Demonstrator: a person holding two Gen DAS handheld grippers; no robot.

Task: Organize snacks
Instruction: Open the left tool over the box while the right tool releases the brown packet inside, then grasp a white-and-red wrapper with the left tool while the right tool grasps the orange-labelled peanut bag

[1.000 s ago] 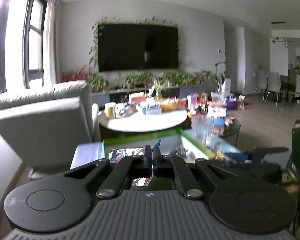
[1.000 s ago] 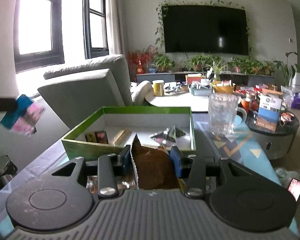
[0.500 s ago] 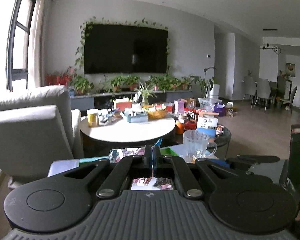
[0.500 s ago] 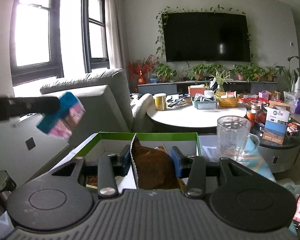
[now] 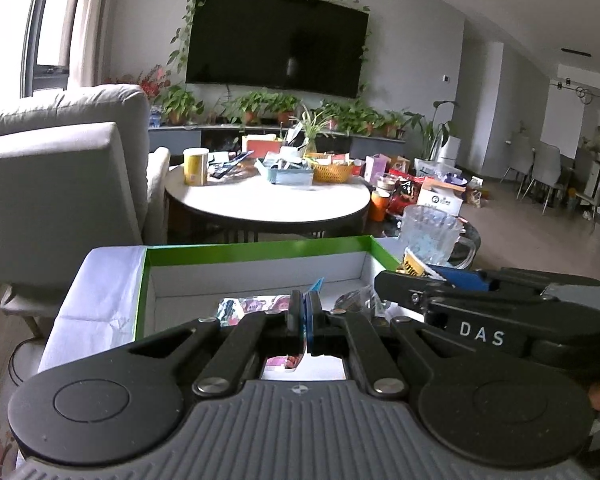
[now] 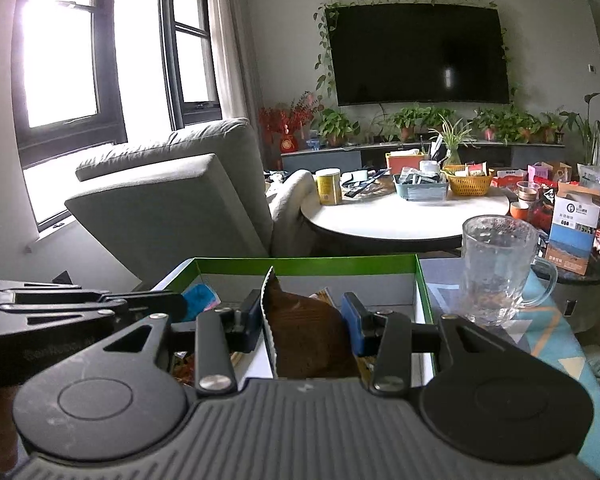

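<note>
I have two snacks in hand over the box: my left gripper pinches a thin blue packet, my right gripper clamps a brown pouch. Several packets already lie inside at 12 o'clock; these two remain to drop.

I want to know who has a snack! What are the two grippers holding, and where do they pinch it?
Left gripper pinches a thin blue-pink packet by its edge. Right gripper squeezes a brown packet across its middle.
</note>
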